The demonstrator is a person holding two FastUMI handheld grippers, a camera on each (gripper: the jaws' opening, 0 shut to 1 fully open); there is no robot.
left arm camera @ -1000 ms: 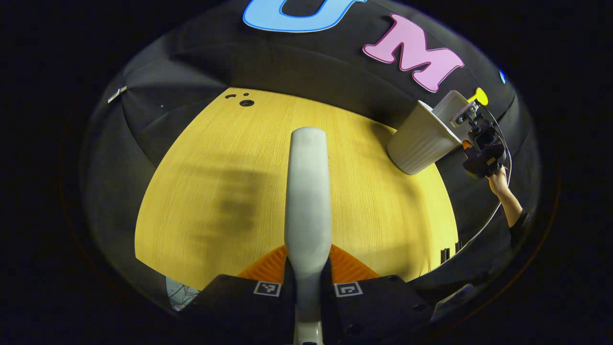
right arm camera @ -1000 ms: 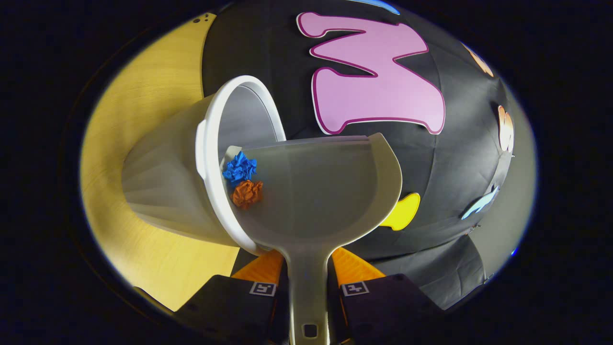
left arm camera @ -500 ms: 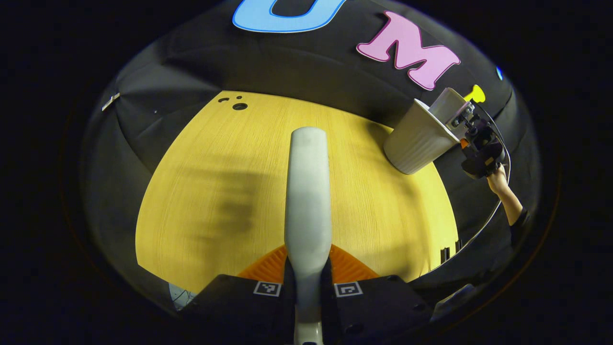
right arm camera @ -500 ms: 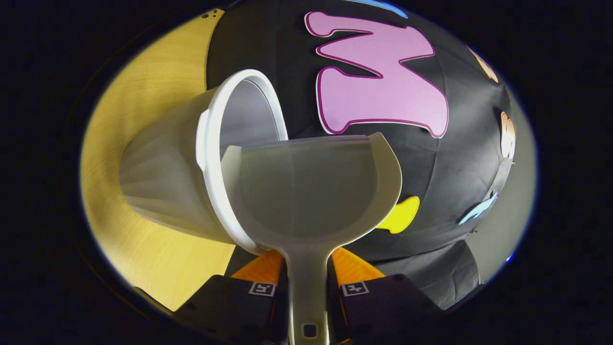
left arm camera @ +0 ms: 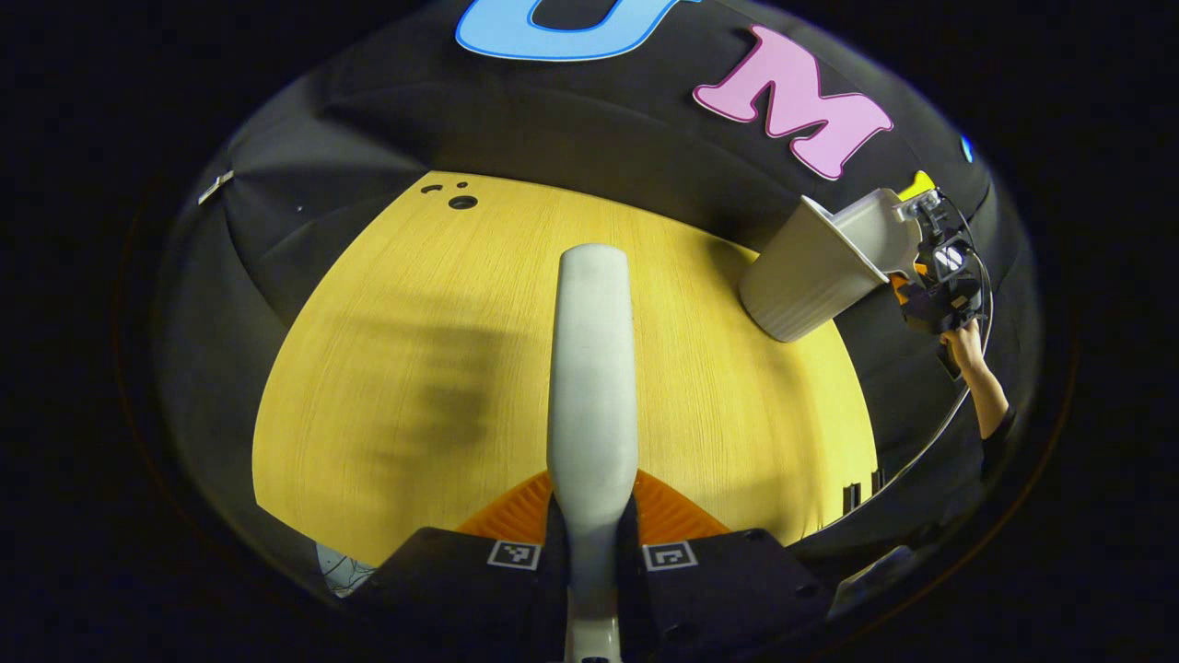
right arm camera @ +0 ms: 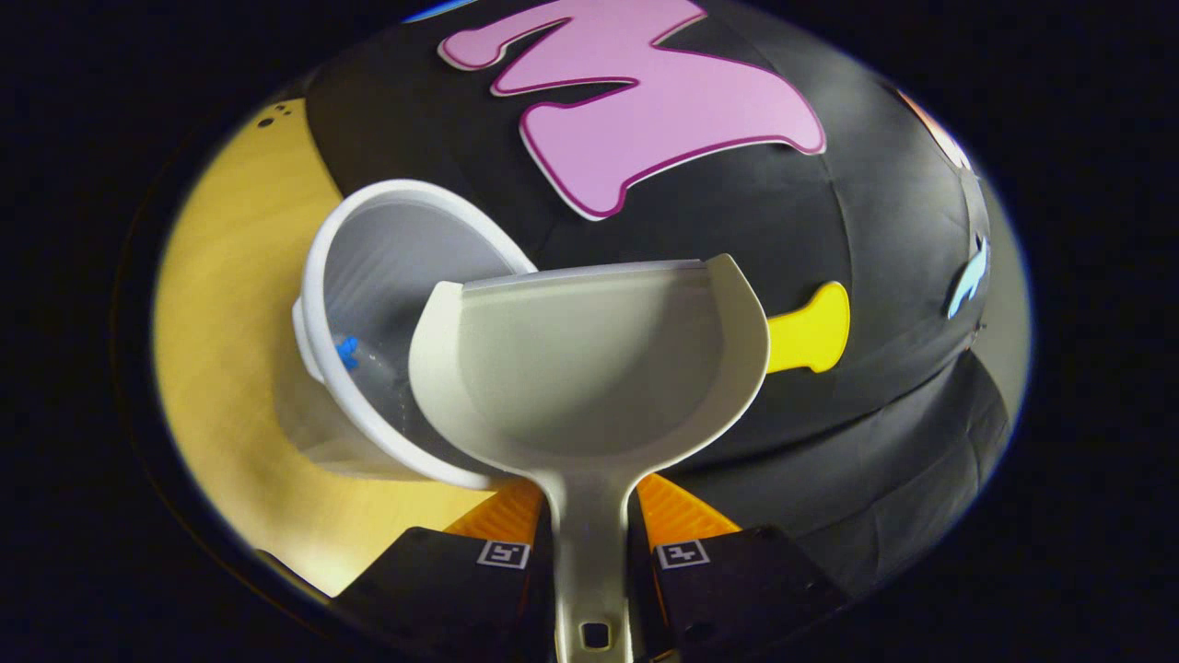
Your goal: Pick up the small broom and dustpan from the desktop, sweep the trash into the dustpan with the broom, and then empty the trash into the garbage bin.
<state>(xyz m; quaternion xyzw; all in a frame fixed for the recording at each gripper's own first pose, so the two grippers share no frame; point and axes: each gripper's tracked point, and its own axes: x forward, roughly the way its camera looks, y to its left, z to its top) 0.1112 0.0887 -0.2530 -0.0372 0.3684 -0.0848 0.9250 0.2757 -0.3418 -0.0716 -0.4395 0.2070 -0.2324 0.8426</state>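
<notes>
- Small broom (left arm camera: 591,368): pale grey, smooth, rounded at the far end; seen lengthwise in the left gripper view, running forward above the yellow wood-grain counter (left arm camera: 414,368); near end clamped in the left tool (left arm camera: 590,552).
- Dustpan (right arm camera: 589,368): pale grey scoop with raised side walls and narrow handle; scoop bare; handle clamped in the right tool (right arm camera: 594,552); front lip over the bin's rim.
- Garbage bin (right arm camera: 368,304): white, ribbed, round, thick rim; stands on the counter's far edge.
- Trash (right arm camera: 347,351): a blue crumpled scrap inside the bin, mostly hidden behind the dustpan.
</notes>
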